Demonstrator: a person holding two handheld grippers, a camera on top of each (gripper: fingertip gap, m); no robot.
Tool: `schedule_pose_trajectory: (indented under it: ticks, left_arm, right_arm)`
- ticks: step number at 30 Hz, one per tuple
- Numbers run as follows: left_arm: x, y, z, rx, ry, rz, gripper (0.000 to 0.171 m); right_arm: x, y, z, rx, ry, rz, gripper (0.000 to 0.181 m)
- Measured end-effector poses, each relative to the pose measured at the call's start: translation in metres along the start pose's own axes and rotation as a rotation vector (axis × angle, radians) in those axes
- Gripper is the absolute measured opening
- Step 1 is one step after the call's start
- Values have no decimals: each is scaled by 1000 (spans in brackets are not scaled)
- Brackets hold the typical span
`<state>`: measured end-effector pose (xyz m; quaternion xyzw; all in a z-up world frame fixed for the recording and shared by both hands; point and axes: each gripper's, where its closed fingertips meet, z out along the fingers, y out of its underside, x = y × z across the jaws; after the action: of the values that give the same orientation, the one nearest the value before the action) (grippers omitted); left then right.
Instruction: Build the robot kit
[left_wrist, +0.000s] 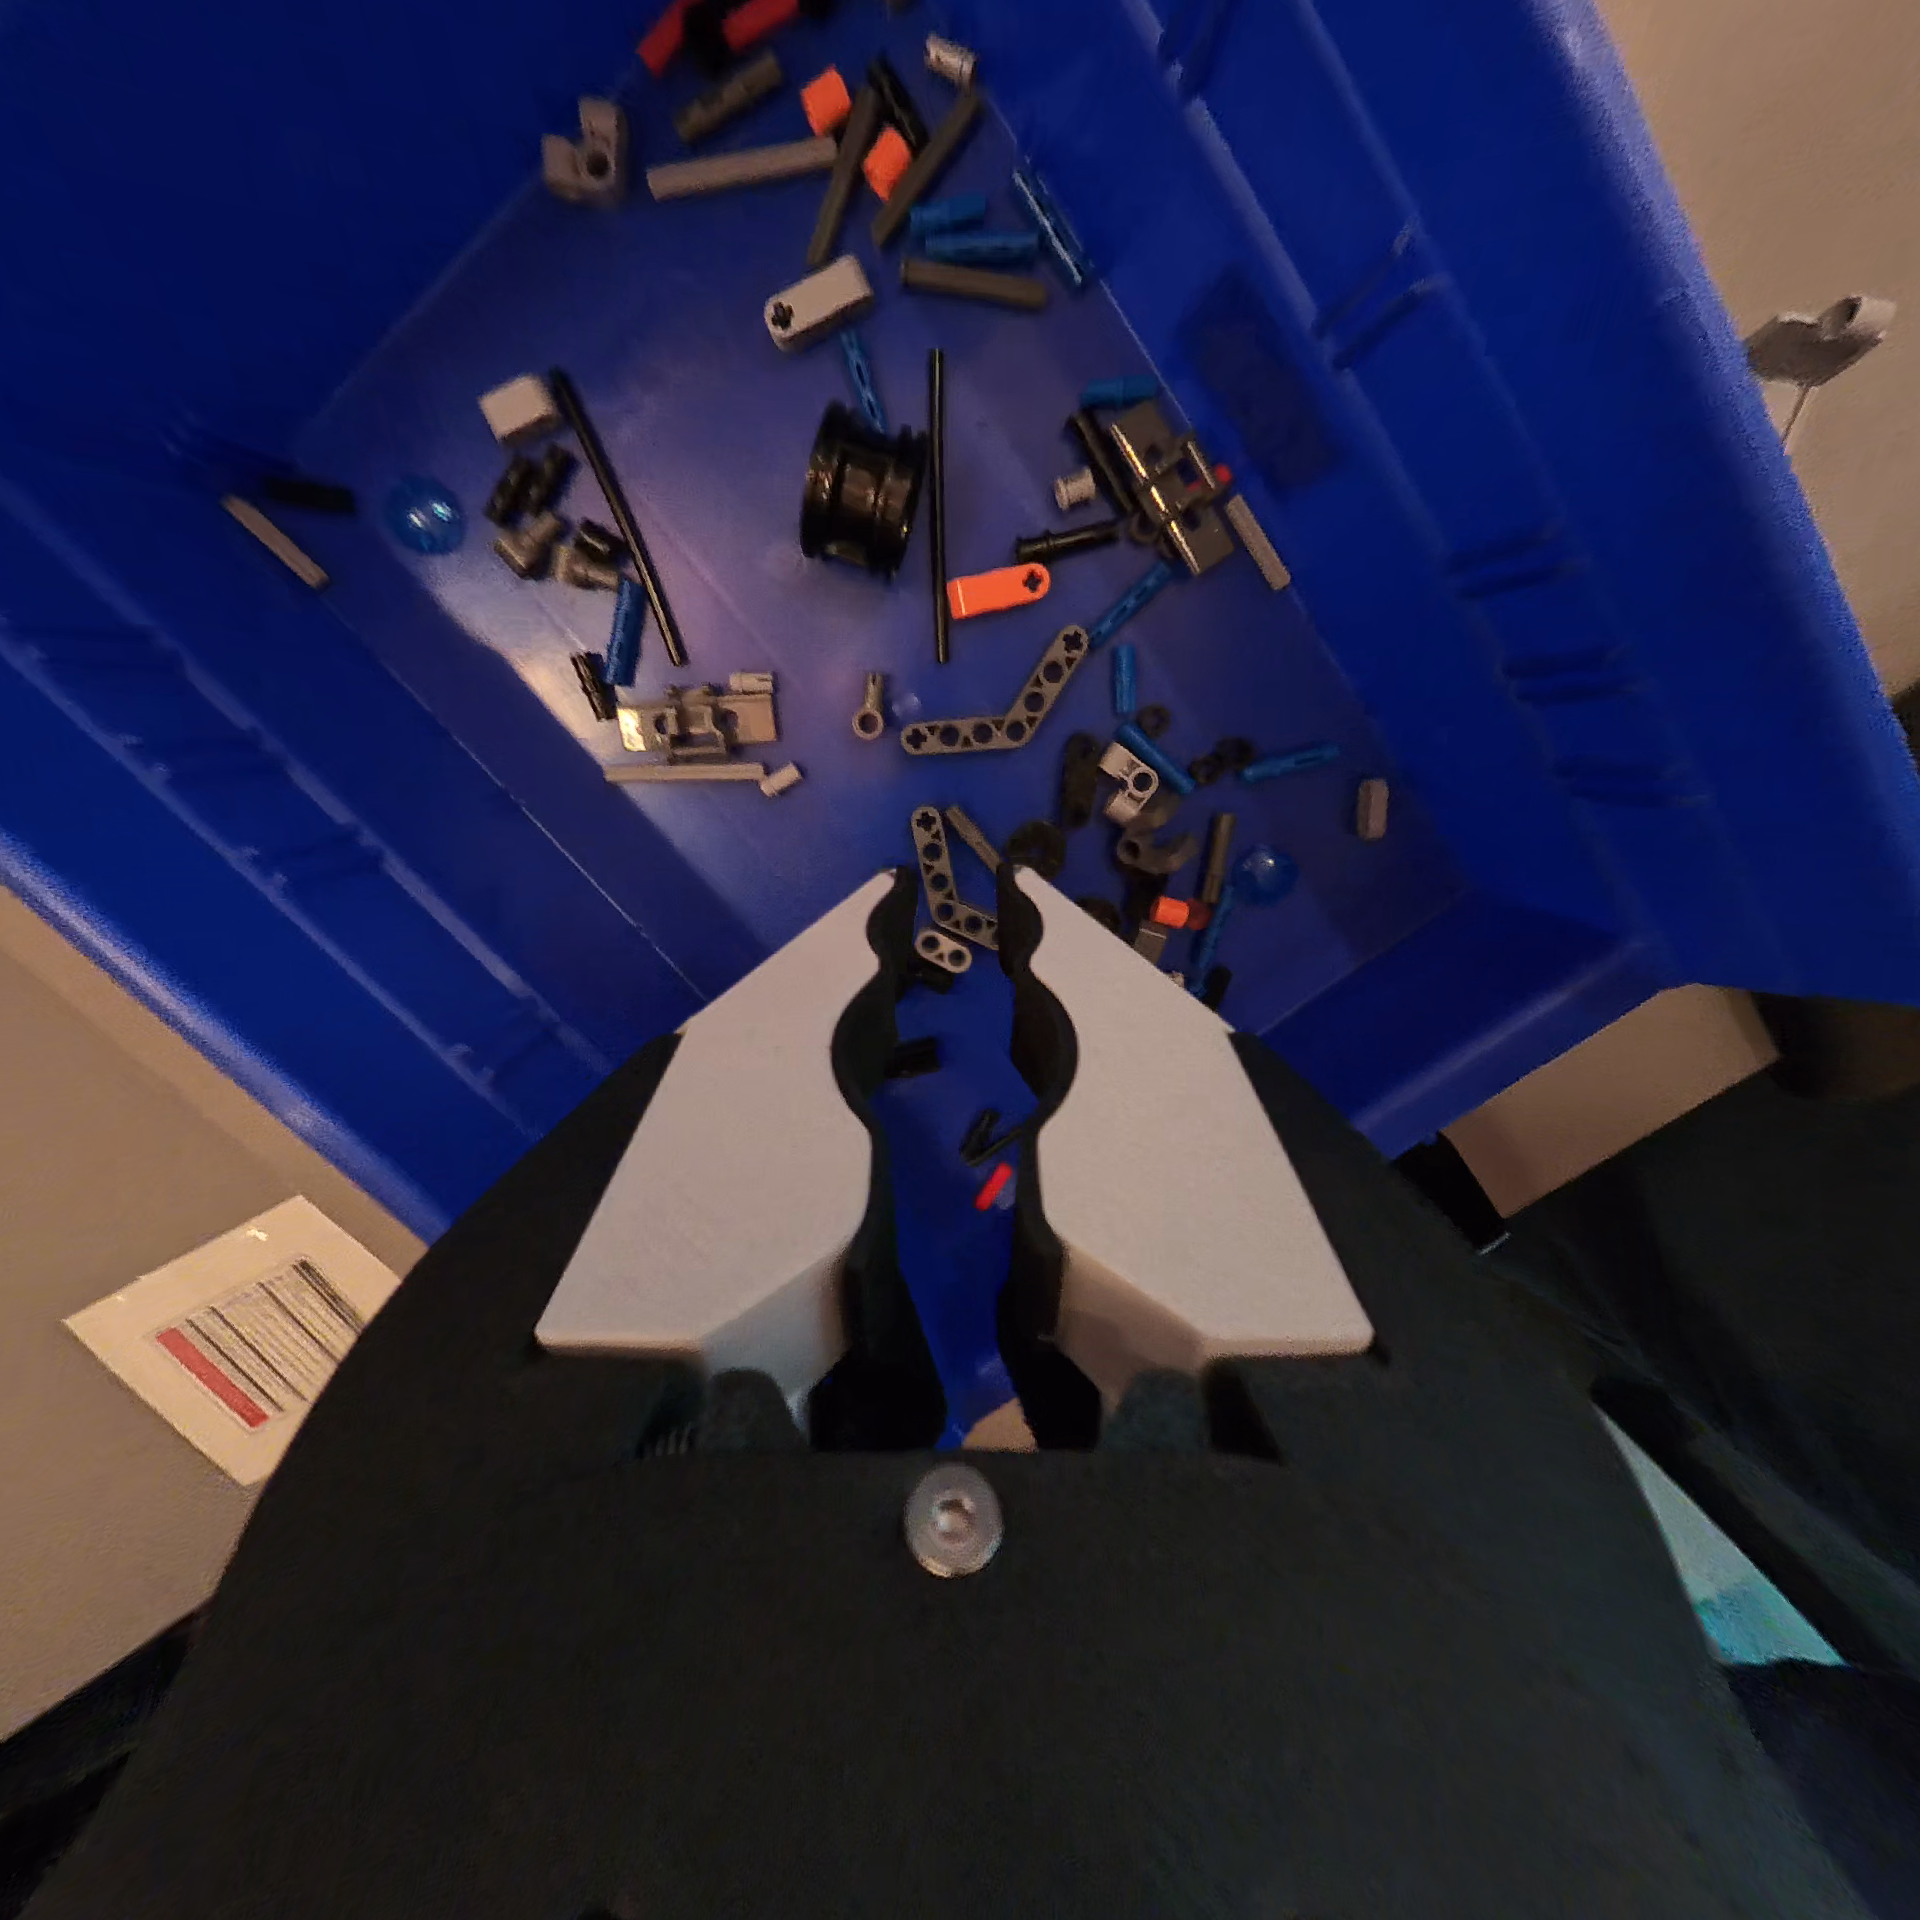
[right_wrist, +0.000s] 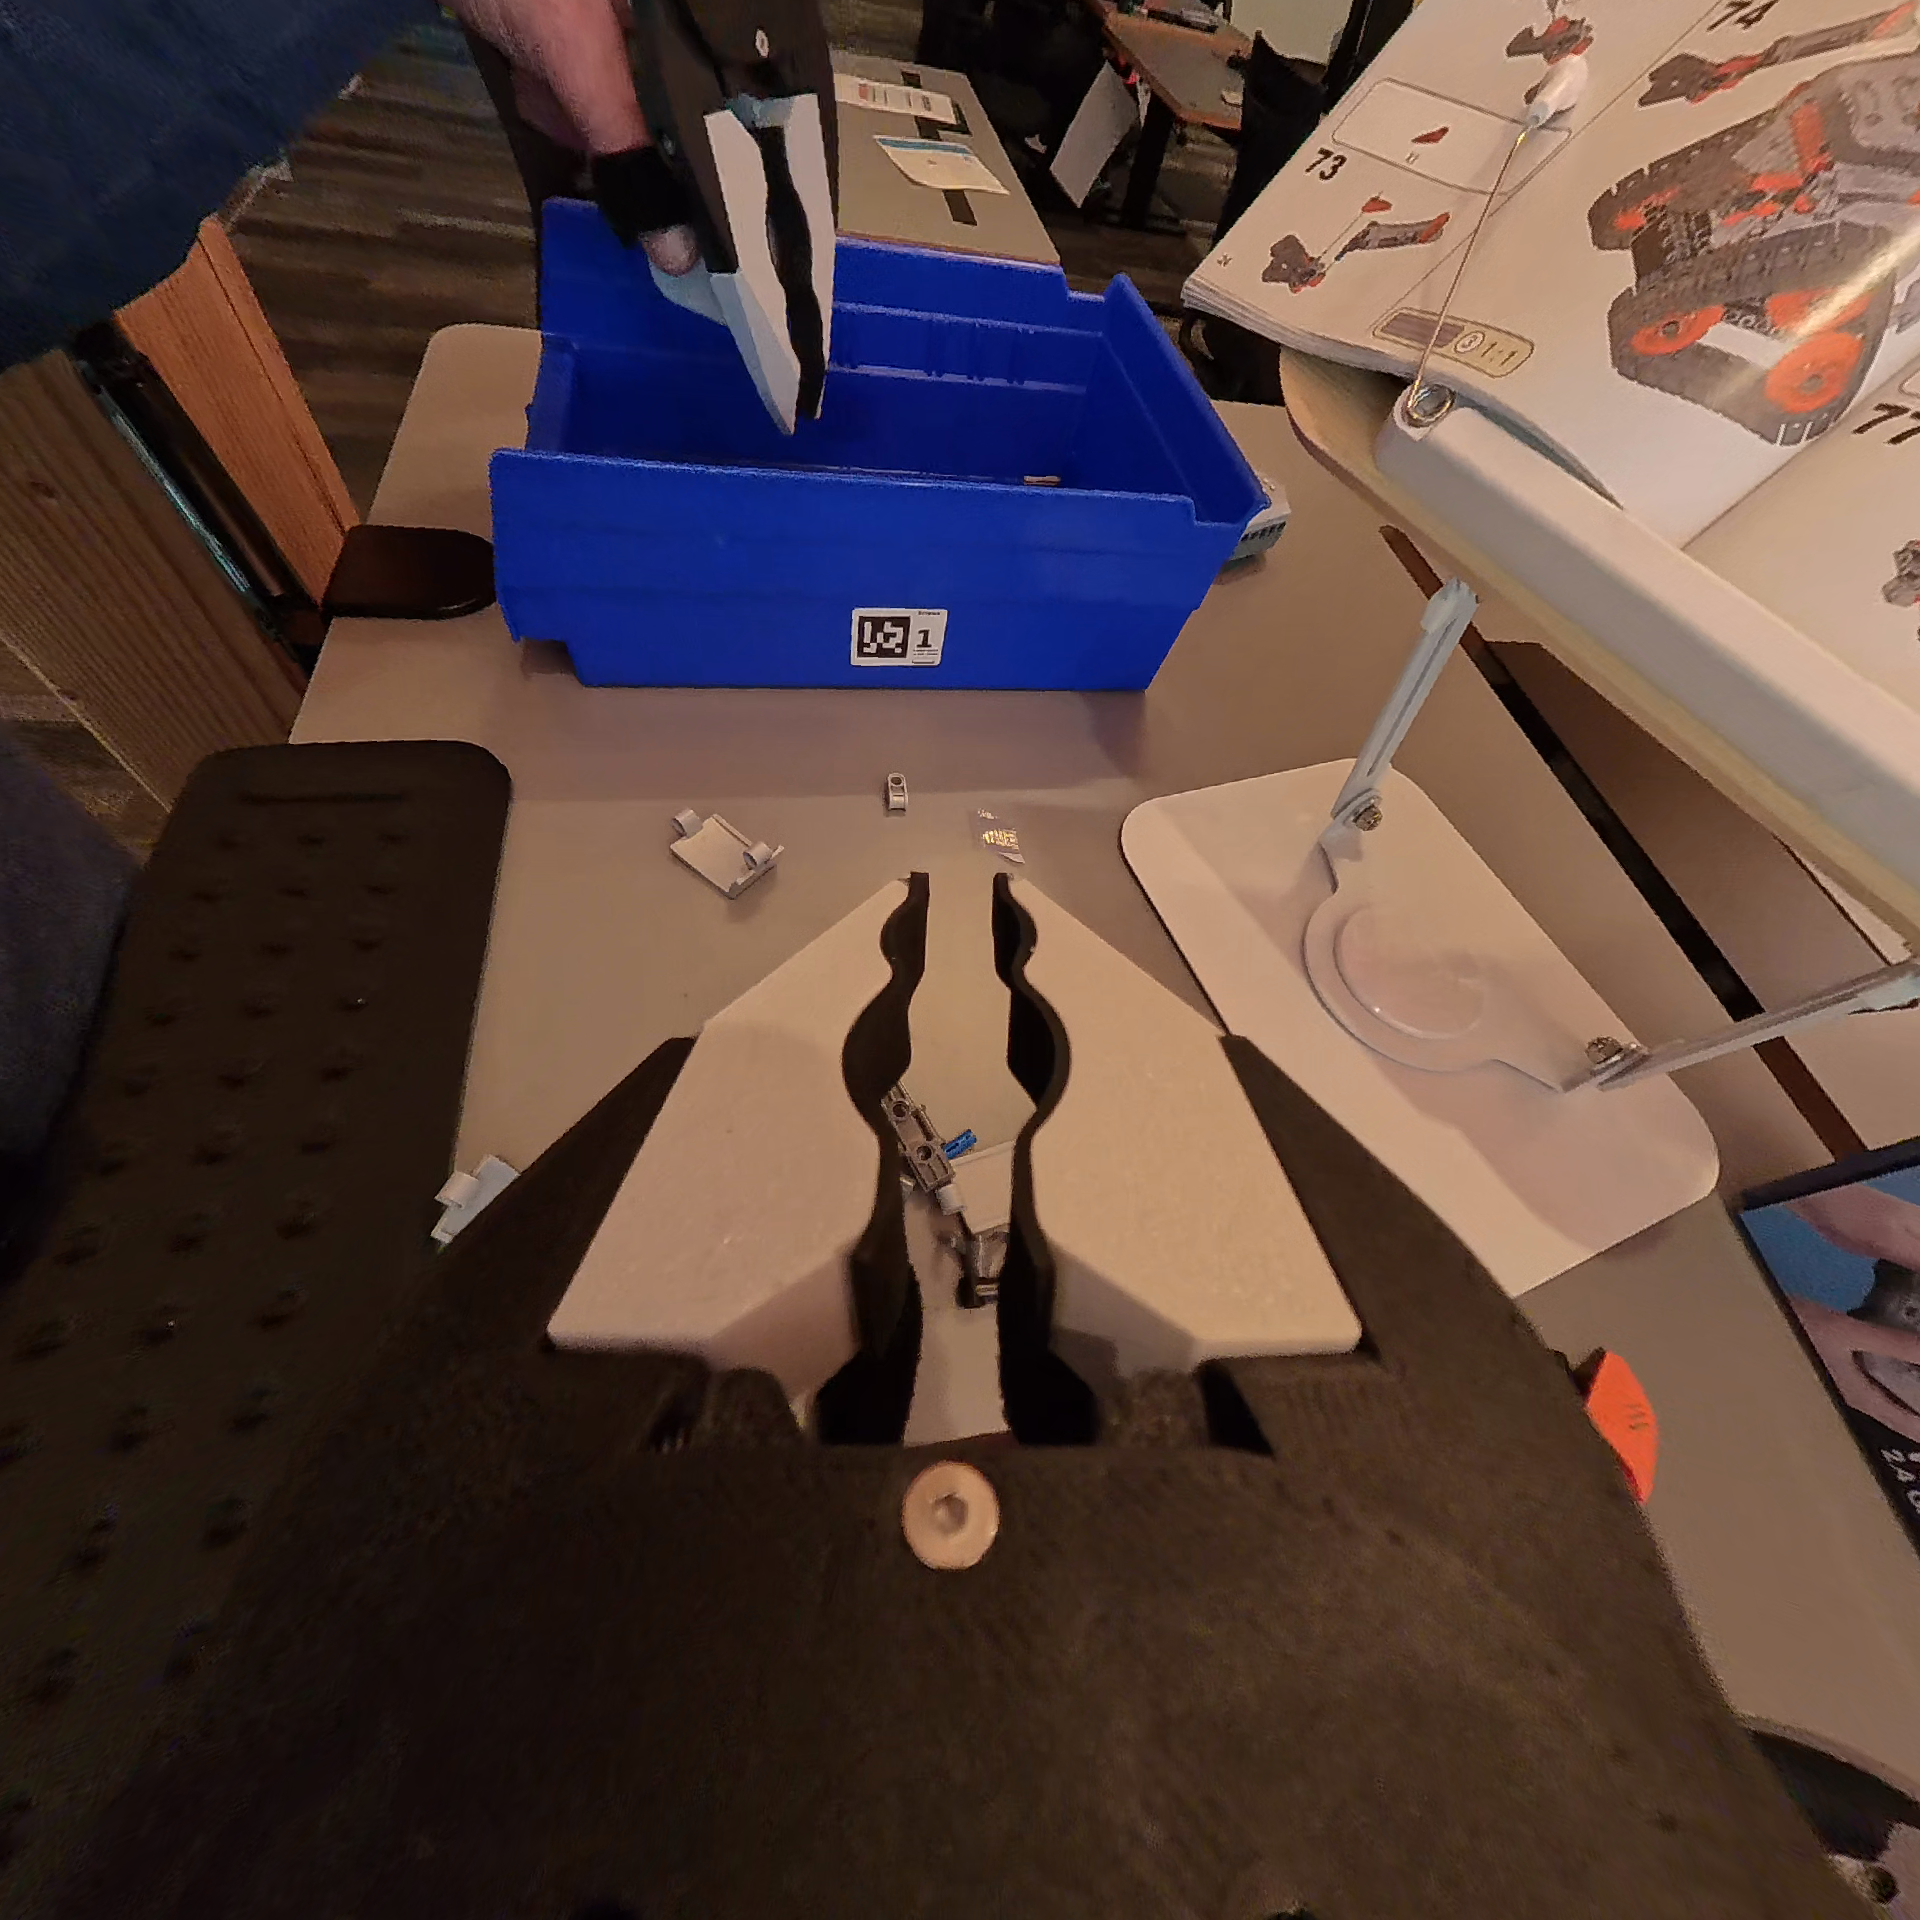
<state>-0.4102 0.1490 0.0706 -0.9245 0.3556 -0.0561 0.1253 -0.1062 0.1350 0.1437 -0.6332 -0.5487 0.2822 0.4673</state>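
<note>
The left claw (left_wrist: 954, 894) points down into a blue bin (left_wrist: 312, 260), its two fingers a narrow gap apart and gripping nothing; a bent grey beam with holes (left_wrist: 951, 894) lies on the bin floor and shows through the gap at the fingertips. Farther along the bin floor lie many small building pieces: a black wheel (left_wrist: 864, 483), a long black rod (left_wrist: 939, 504), an orange flat piece (left_wrist: 1000, 592), a larger bent grey beam (left_wrist: 1003, 707), a clear blue dome (left_wrist: 424, 516) and assorted blue, grey and black pins. A white paper with a barcode (left_wrist: 234, 1340) lies on the desk (left_wrist: 114, 1164) beside the bin. In the right wrist view, the right claw (right_wrist: 958, 883) hangs over the grey desk (right_wrist: 603, 966), its fingers likewise slightly parted and holding nothing; a small grey assembly with a blue pin (right_wrist: 930, 1153) rests on the desk below, seen between the fingers. Ahead lie a grey hinged plate (right_wrist: 725, 850) and a small grey connector (right_wrist: 897, 792). The blue bin (right_wrist: 831, 582) stands beyond, bearing a square marker sticker (right_wrist: 898, 636), with the left claw (right_wrist: 802, 410) dipping into it, held by a hand (right_wrist: 582, 73). To the left is a black perforated mat (right_wrist: 260, 1039); to the right, a white stand (right_wrist: 1382, 1029) carries an open instruction booklet (right_wrist: 1621, 208).
</note>
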Motion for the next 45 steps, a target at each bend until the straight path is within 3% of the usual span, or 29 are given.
schedule_pose_trajectory:
  ticks: [6, 14, 19, 25, 36, 41, 45]
  left_arm:
    - [20, 14, 28, -64, 24, -82, 9]
    - [18, 34, 51, -117, -39, -180, 12]
    - [18, 32, 54, -79, -56, -191, 2]
    - [16, 29, 46, -25, -106, -166, 2]
    - [50, -38, -41, 260, -214, -8, 1]
    - [102, -81, -63, 352, -184, 167, 2]
    - [153, -109, -59, 385, -88, 312, 2]
  right_arm:
    - [-3, -3, 0, 14, -11, -1, 10]
    - [-5, -3, -5, 23, -8, -8, 10]
    - [-8, -4, -6, 29, -8, -15, 9]
    - [-11, -6, -7, 25, 0, -34, 9]
    - [-15, -16, -28, 64, 43, -76, 12]
    - [-16, -12, -38, 62, 67, -90, 14]
    - [-19, -7, -44, 63, 67, -87, 14]
